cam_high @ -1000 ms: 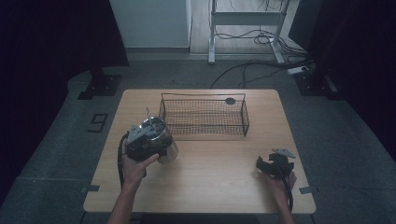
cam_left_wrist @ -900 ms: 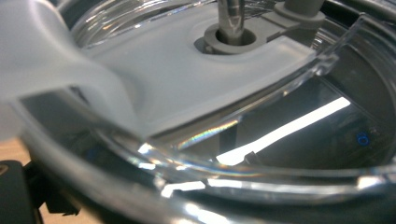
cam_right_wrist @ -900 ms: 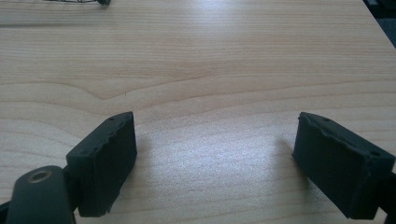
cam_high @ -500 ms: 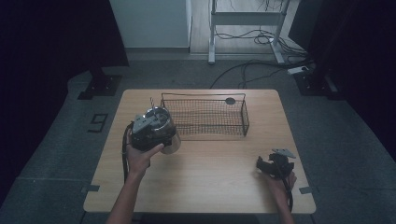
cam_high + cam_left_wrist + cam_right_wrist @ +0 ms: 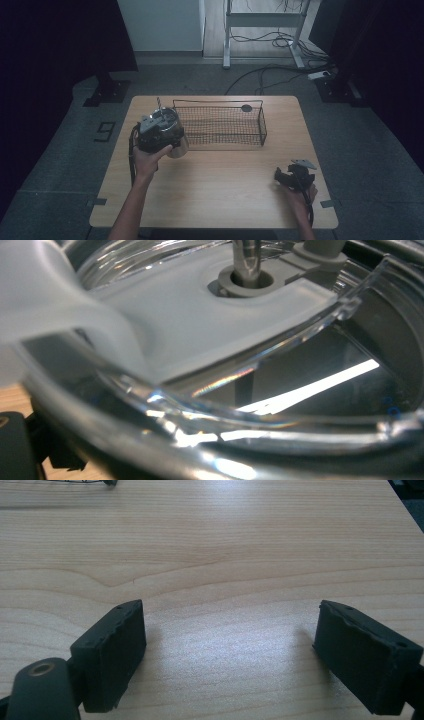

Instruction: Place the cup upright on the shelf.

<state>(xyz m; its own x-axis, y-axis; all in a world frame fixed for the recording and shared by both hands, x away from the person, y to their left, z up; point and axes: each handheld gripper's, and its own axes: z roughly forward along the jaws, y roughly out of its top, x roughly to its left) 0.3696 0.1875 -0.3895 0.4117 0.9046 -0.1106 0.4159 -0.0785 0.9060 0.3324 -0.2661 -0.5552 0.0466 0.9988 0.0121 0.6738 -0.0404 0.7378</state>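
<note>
A clear plastic cup [image 5: 179, 148] with a white lid [image 5: 200, 330] and a grey straw [image 5: 247, 260] hangs just above the table at the left end of the black wire basket [image 5: 220, 126]. My left gripper [image 5: 167, 141] is shut on it from above, and the straw tip pokes up past the gripper's body. In the left gripper view the cup's rim [image 5: 250, 407] is very close to the camera, with one black jaw at the bottom left corner. My right gripper [image 5: 286, 176] rests low at the table's right front, its jaws [image 5: 235, 650] wide apart over bare wood.
The wooden table [image 5: 220, 200] has bare room in its middle and front. A small dark round spot [image 5: 246, 108] lies behind the basket's far rim. Cables and a metal frame [image 5: 260, 20] stand on the floor beyond the table.
My left gripper has carried the cup away from the person and slightly up, closer to the basket's left end. The right gripper has stayed where it was.
</note>
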